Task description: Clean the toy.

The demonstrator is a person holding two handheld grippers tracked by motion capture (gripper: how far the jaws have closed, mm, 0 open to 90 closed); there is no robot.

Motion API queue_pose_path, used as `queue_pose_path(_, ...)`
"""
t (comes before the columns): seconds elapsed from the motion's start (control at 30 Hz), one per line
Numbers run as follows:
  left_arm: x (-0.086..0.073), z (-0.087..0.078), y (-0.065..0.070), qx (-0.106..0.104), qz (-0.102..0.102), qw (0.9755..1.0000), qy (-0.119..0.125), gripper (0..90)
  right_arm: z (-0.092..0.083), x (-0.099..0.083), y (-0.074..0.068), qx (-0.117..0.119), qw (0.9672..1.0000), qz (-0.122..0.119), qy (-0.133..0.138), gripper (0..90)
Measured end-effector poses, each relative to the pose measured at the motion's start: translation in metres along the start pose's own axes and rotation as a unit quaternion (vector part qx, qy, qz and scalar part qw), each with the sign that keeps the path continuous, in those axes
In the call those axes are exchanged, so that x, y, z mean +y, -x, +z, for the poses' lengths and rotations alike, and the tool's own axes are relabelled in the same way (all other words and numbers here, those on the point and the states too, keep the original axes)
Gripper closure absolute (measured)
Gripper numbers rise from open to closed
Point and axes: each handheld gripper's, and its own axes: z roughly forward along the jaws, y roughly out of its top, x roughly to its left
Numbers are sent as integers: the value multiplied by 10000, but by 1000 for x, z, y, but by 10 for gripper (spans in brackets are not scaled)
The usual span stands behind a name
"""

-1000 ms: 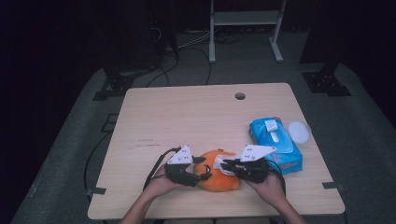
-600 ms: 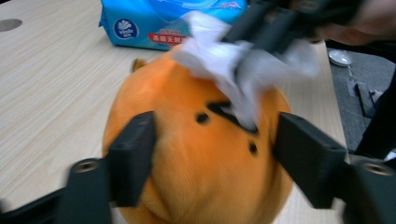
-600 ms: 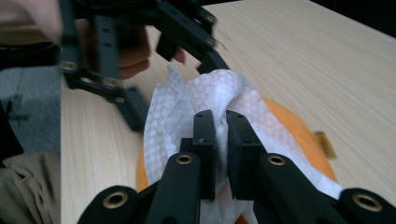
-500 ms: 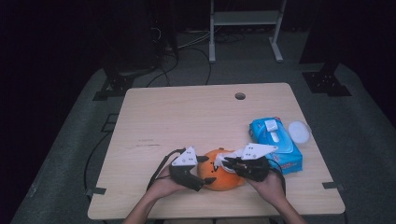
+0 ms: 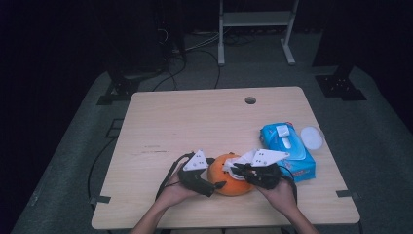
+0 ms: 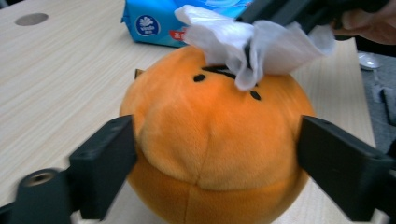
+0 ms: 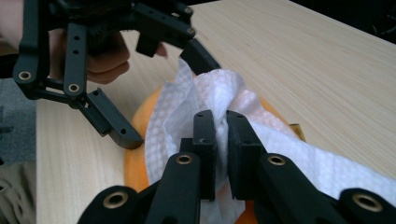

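An orange plush ball (image 5: pixel 229 176) with a stitched black face lies near the table's front edge. My left gripper (image 5: pixel 217 174) reaches in from the left. Its jaws have just been opening and now stand wide, one on each side of the plush (image 6: pixel 210 126), without squeezing it. My right gripper (image 5: pixel 234 168) comes from the right, shut on a crumpled white wipe (image 5: pixel 243 158). The wipe (image 7: pixel 210 93) rests on top of the plush (image 7: pixel 137 121), above its face. The right gripper view has my right gripper (image 7: pixel 222 140) pinching the wipe and the left gripper (image 7: pixel 163 95) beyond.
A blue pack of wipes (image 5: pixel 287 148) lies just right of my right hand, with a round white lid (image 5: pixel 311 137) beside it. The wooden table (image 5: pixel 195 122) has a cable hole (image 5: pixel 250 100) near its far edge. A metal stand and cables sit on the floor behind.
The left gripper's jaws have spread wider around the plush. The right gripper has stayed shut on the wipe on top of the plush.
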Motion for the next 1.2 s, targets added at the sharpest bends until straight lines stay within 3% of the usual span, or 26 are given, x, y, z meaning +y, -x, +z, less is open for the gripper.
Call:
queue_pose_path(0.13, 1, -4, -1, 3, 150, 9999, -35, 316, -1, 1, -1, -86, 10000, 14, -29, 823)
queue_pose_path(0.23, 3, -3, 1, 25, 274, 9996, 22, 349, -1, 5, -7, -67, 10000, -65, 25, 823)
queue_pose_path(0.3, 5, -1, 5, -11, 313, 9995, 77, 350, 2, 8, -14, 245, 9995, -94, 183, 822)
queue_pose_path(0.4, 6, -1, 8, 23, 457, 9990, 13, 358, 9, 13, -22, 282, 9991, -288, 126, 822)
queue_pose_path(0.53, 3, -2, 4, -24, 385, 9992, 33, 351, 4, 11, -12, 47, 9997, -193, 113, 823)
queue_pose_path(0.6, 2, -2, 2, 2, 273, 9996, 43, 268, -1, 7, -3, -156, 9998, -94, 37, 823)
queue_pose_path(0.7, 2, -1, 0, -45, 153, 9998, 93, 231, -4, 0, 8, -166, 9997, 162, 19, 823)
queue_pose_path(0.77, 2, -2, 1, -13, 216, 9997, 82, 305, -5, 1, 4, -171, 9998, 92, 45, 822)
queue_pose_path(0.83, 2, -2, 0, 26, 151, 9998, 108, 346, -4, 3, -3, -167, 9998, -72, 47, 822)
queue_pose_path(0.93, 2, -2, -2, 48, 22, 9999, 151, 355, 2, 7, -13, 165, 9998, -63, 130, 822)
queue_pose_path(1.0, 1, -2, -2, 25, 40, 9999, 157, 354, 6, 9, -20, 180, 9996, -215, 48, 822)
queue_pose_path(1.03, 1, -2, -2, 2, 59, 9999, 153, 355, 6, 9, -20, 139, 9995, -277, 7, 823)
queue_pose_path(1.1, 0, -2, -2, -22, 120, 9998, 133, 359, 4, 9, -13, 121, 9998, -126, 45, 823)
queue_pose_path(1.2, -1, -3, -3, -69, 167, 9997, 136, 360, -1, 6, -1, -129, 9999, -7, 54, 822)
